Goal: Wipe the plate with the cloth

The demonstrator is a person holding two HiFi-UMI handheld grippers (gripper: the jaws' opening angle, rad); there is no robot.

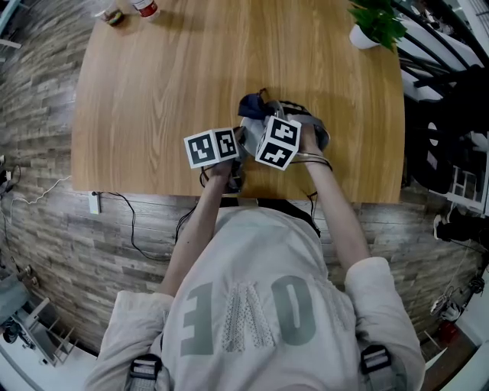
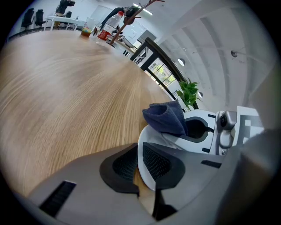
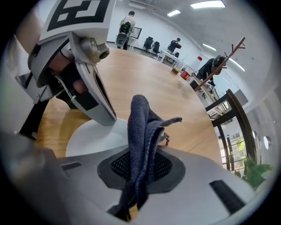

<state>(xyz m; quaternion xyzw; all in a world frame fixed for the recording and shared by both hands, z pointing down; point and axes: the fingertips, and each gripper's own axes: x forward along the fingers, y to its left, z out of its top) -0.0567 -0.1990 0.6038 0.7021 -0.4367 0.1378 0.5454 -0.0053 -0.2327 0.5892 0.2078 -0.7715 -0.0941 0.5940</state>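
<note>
A white plate [image 2: 147, 147] lies on the wooden table near its front edge, and my left gripper [image 2: 139, 166] is shut on its near rim. My right gripper [image 3: 139, 169] is shut on a dark blue cloth [image 3: 141, 127], which stands bunched up over the plate [image 3: 92, 137]. In the head view both grippers, left [image 1: 229, 156] and right [image 1: 284, 137], sit close together and hide most of the plate. Only the cloth [image 1: 252, 105] pokes out beyond them. The left gripper view shows the cloth [image 2: 166, 116] resting over the plate's far side.
A bottle [image 1: 144, 8] and a small cup [image 1: 113, 15] stand at the table's far left corner. At its far right is a potted plant [image 1: 377, 24]. The table's front edge [image 1: 153, 195] runs just below the grippers. Dark chairs [image 1: 443, 114] stand to the right.
</note>
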